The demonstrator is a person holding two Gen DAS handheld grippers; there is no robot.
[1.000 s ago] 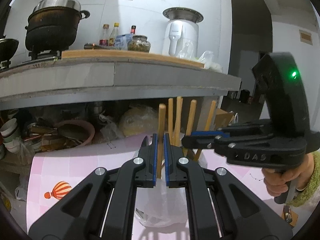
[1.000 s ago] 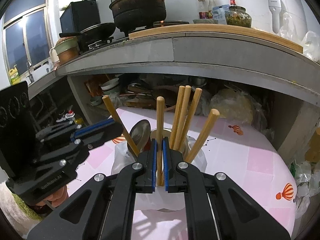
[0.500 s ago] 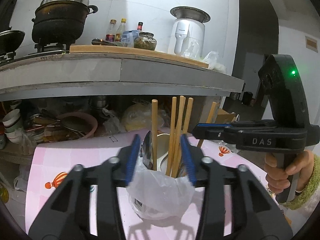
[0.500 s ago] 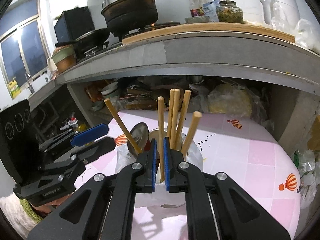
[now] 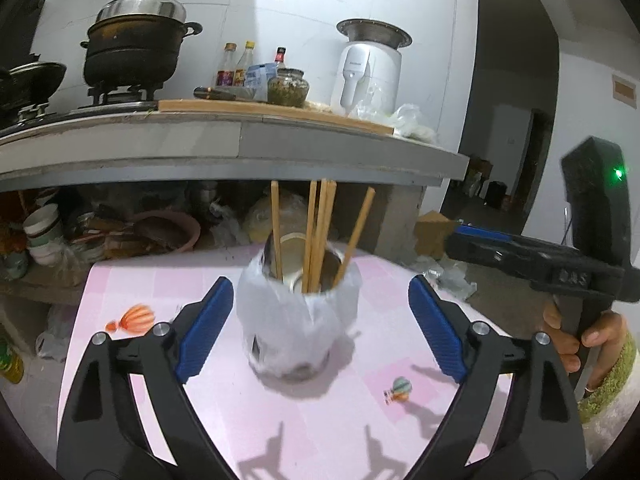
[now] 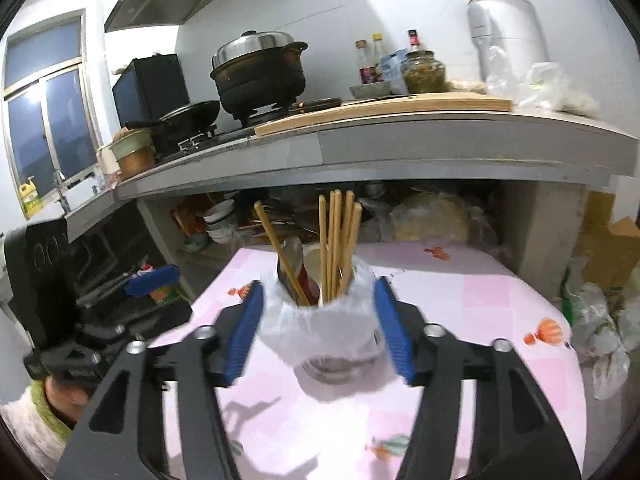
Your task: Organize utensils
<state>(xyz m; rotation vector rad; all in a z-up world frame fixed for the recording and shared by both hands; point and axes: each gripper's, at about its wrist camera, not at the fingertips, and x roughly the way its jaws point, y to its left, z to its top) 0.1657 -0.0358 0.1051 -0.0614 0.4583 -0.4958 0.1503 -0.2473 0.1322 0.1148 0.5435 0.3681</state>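
The table [image 5: 224,392] wears a pink cloth checked in pale and deeper squares, dotted with small orange-and-white striped balloons [image 5: 132,318] and one teal balloon [image 5: 399,389]. On it the utensil holder [image 5: 296,332] is wrapped in translucent white plastic, and from it rise tan wooden chopsticks [image 5: 320,232] and a silver-grey spoon [image 6: 291,266]. Both the left gripper [image 5: 320,322] and the right gripper [image 6: 320,330] are matte black with bright blue ribbed pads [image 5: 205,325], and a green light [image 5: 618,173] glows on the black housing seen in the left wrist view.
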